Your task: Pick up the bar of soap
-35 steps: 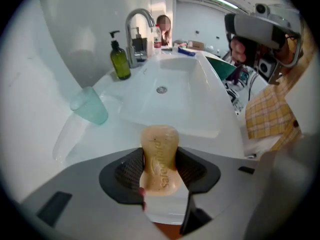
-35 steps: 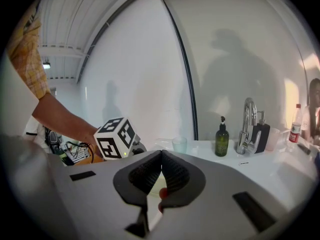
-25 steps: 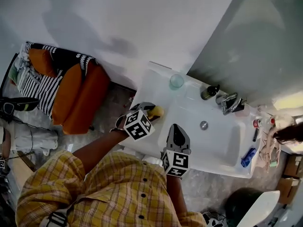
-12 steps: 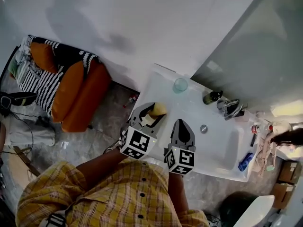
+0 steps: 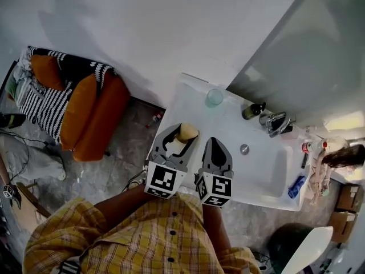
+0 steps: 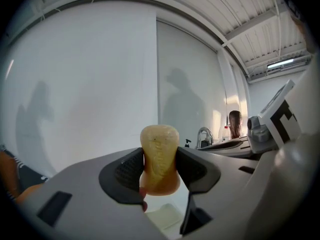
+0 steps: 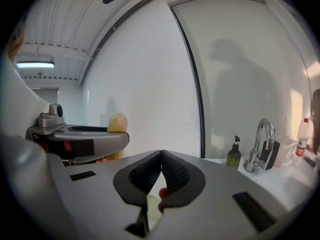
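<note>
A pale yellow bar of soap [image 6: 159,159] stands on end between the dark pads of my left gripper [image 6: 160,170], which is shut on it. From the head view the soap [image 5: 186,132] and left gripper [image 5: 183,137] hang over the near left part of the white sink counter [image 5: 191,99]. My right gripper [image 5: 215,148] sits just to its right, over the basin edge, shut with nothing held. In the right gripper view its pads [image 7: 161,176] meet, and the soap [image 7: 117,125] shows at the left.
On the counter stand a clear glass [image 5: 214,97], a dark soap dispenser [image 5: 251,111] and a chrome tap [image 5: 275,123]. The basin drain [image 5: 244,149] lies right of my grippers. A blue item [image 5: 296,186] lies at the right rim. Orange and striped cloth [image 5: 74,104] lies on the floor.
My left gripper has drawn back toward me with the soap and turned, so the soap now stands clear above the counter. The right gripper stayed close beside it, shut.
</note>
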Demonstrator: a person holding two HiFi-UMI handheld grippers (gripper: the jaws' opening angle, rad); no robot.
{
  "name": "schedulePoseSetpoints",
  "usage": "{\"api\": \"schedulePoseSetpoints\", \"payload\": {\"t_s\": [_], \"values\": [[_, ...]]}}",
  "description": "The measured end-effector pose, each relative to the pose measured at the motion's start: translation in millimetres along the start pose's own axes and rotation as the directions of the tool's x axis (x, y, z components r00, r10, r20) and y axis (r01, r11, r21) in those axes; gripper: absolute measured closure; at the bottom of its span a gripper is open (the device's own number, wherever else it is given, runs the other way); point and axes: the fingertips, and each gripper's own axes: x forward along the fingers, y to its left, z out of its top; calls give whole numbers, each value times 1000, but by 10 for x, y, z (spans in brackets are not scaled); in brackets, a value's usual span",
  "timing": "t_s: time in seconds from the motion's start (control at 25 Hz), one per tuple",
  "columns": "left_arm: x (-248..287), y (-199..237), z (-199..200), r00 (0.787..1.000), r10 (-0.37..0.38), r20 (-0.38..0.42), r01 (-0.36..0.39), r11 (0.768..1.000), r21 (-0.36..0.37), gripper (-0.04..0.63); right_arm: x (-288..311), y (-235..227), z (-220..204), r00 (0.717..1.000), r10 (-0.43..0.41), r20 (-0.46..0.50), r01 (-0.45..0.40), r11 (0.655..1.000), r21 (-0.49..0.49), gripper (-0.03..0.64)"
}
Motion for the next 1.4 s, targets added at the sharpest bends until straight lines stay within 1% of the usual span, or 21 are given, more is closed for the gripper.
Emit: {"api": "schedulePoseSetpoints", "payload": {"t_s": [0.2, 0.4, 1.12, 1.4], "values": [[13, -36, -4, 1000, -13, 2, 13, 1000, -9, 390, 2, 31, 15, 1000, 3, 16, -3, 1000, -3, 598], [27, -15, -49, 1000, -16, -11, 15, 999, -34, 390, 13, 93, 41, 1000, 13, 26, -13, 1000, -6, 598], [108, 9, -81, 999, -34, -22, 33, 999, -28, 390, 63, 98, 58, 1000, 10, 24, -9, 999, -40, 598], [105, -3, -79, 999, -35, -20, 34, 999, -28, 390, 39, 91, 86, 999, 7, 38, -6, 999, -48, 598]]}}
